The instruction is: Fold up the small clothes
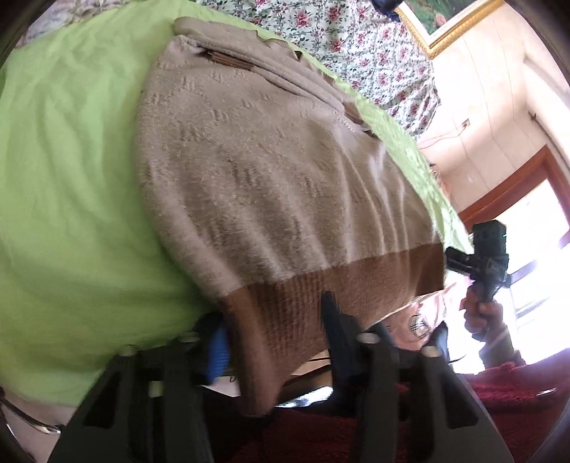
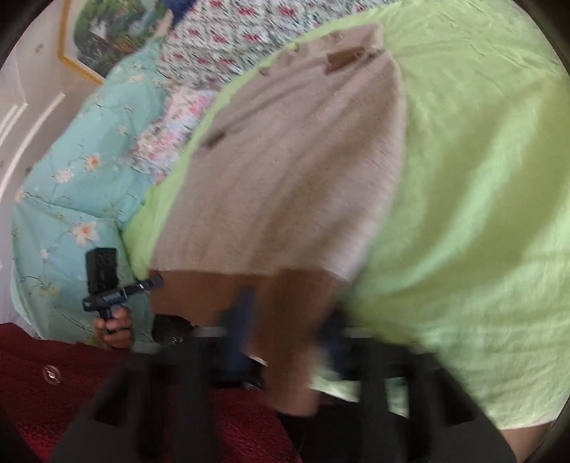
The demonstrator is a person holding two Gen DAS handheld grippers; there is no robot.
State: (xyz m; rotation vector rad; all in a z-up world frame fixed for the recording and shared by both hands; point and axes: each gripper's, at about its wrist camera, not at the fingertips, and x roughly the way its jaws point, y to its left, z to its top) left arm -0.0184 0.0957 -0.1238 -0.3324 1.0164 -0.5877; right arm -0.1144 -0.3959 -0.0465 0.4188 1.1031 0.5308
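- A beige knitted sweater [image 1: 270, 171] with a brown ribbed hem [image 1: 320, 285] was spread on a light green sheet [image 1: 71, 171], its hem hanging over the near edge of the bed.
- The left gripper [image 1: 278, 327] was seen nearly closed, the hem's corner pinched between a blue-padded finger [image 1: 217, 352] and a dark finger [image 1: 335, 320].
- The right gripper [image 2: 285, 320] was seen almost fully closed on the opposite end of the hem [image 2: 285, 302]; that view was blurred.
- In the left wrist view, the right gripper [image 1: 477, 263] was held in a hand [image 1: 481, 313] at the hem's far corner.
- A floral quilt [image 1: 338, 39] lay beyond the sheet, a turquoise flowered cover [image 2: 71, 185] beside it.
- Dark red fabric [image 2: 53, 384] was seen below the grippers.
- A gilt-framed picture [image 1: 452, 21] hung on the wall.
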